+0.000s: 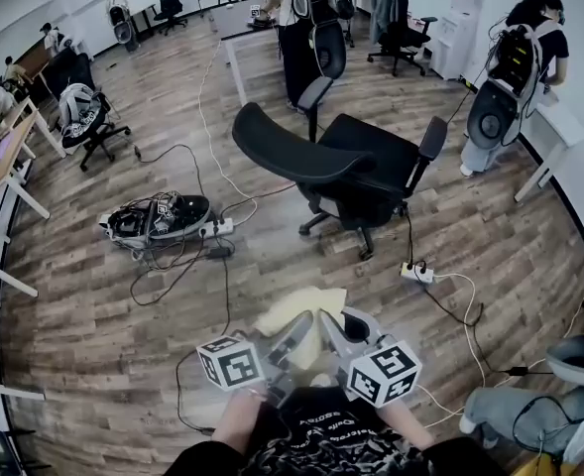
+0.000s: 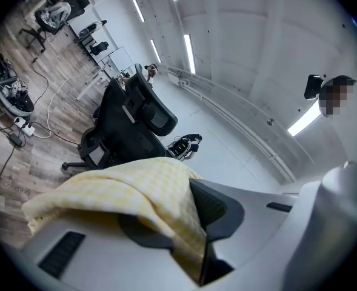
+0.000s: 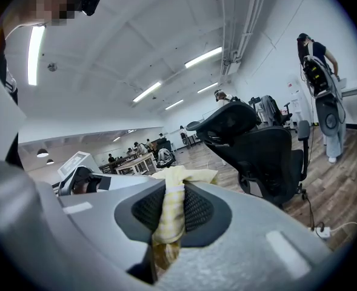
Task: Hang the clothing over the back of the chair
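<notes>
The left gripper (image 2: 187, 199) has its fingers (image 2: 217, 206) clamped on one part of the clothing (image 1: 296, 315), which hangs bunched close in front of the person, well short of the chair (image 1: 356, 172). The right gripper (image 3: 171, 190) pinches another fold tightly. This looks like the carrying step, and the next move calls for lifting the clothing above the chair's back (image 1: 292, 152) and spreading it before draping. It is a soft, pale yellow checked fabric, crumpled between the two grips.
</notes>
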Tool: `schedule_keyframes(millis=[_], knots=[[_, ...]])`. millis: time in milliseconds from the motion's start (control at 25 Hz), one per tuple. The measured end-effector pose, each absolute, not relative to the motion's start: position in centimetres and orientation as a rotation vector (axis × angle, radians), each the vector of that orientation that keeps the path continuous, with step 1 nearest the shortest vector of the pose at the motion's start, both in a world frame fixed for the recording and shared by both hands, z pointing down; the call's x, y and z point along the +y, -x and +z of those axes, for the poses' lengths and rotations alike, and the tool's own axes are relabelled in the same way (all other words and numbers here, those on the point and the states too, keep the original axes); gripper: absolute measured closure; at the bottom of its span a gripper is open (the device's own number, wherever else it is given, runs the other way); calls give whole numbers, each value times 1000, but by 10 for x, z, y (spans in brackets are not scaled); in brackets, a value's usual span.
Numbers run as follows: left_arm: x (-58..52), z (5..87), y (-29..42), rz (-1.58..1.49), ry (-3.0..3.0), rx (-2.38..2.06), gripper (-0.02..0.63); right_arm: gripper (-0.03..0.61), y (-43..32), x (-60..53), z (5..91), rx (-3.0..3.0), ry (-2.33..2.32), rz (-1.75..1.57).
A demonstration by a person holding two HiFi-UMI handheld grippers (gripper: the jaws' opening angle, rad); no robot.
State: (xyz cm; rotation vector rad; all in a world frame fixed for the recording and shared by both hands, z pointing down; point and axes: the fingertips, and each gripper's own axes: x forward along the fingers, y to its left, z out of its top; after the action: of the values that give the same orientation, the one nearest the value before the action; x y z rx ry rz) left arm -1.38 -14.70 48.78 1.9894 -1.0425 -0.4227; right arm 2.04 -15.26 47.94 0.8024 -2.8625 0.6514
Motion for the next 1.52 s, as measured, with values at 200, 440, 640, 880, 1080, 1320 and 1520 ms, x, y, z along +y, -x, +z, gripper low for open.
schedule_keyframes(millis=[200, 440, 640, 880, 1080, 1320, 1520], knots=[[-153, 482, 12, -398, -2020, -1092, 520, 540, -23, -159, 475, -2868, -825, 641], [-153, 475, 14, -341, -2068, -1172, 523, 540, -20, -160, 471, -2864, -820, 635], [-157, 470, 23, -362, -2086, -1195, 525, 540, -12, -164, 465, -2865, -833, 594], [-169, 456, 29, -360, -2141, -1214, 526, 540, -5, -175, 451, -2882, -864, 540], [-181, 438, 39, -354, -2186, -1226, 526, 540, 6, -187, 433, -2913, -880, 473], [-195, 403, 61, -361, -2257, -1257, 526, 540, 29, -200, 397, -2977, -868, 321], [-210, 372, 76, -365, -2289, -1246, 526, 540, 44, -212, 366, -3036, -856, 206]])
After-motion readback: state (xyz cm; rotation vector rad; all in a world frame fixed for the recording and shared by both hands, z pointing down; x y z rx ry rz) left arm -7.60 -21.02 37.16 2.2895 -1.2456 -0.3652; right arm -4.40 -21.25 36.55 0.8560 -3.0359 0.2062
